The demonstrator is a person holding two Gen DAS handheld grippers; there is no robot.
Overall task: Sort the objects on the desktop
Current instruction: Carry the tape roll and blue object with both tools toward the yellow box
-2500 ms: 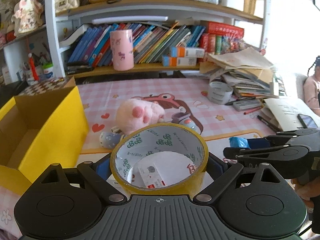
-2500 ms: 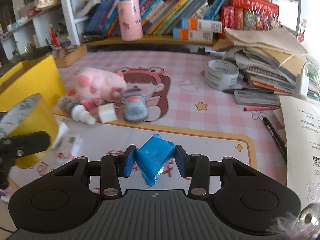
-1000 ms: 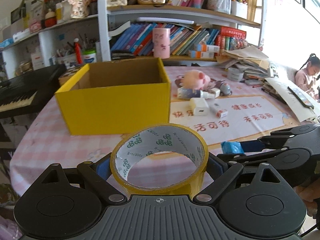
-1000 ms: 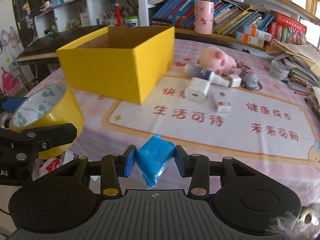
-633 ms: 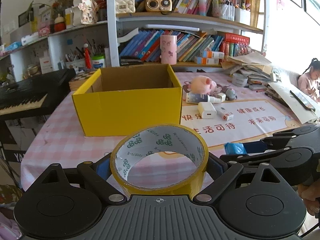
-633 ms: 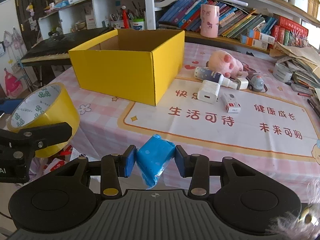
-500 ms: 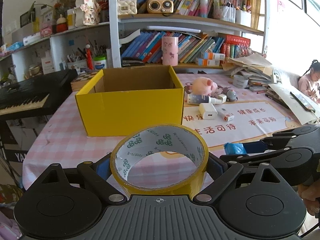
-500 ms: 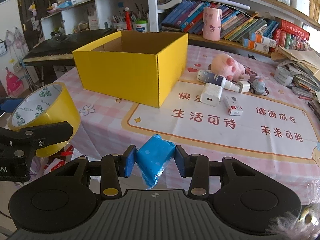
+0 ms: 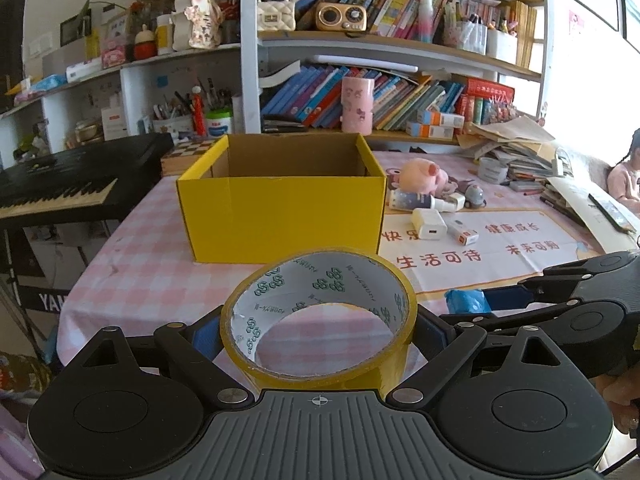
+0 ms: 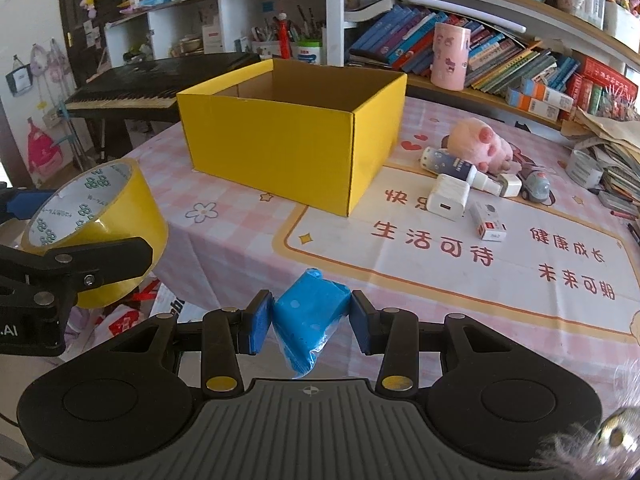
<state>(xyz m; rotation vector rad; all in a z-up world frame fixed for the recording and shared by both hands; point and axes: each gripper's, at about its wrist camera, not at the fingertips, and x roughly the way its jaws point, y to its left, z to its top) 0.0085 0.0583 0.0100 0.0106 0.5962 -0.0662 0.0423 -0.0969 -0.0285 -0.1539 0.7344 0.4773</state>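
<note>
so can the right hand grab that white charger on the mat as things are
Probably not yet. The right gripper has its jaws shut on a blue packet, so nothing else fits between them. The white charger itself lies uncovered on the mat, beside the yellow box.

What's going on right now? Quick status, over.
Left tongs clamped on yellow tape roll. Right tongs clamped on blue packet. Yellow box ahead, open-topped, path clear.

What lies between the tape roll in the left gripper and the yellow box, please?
Only bare checked tablecloth, seen in the left wrist view, between the tape roll and box.
</note>
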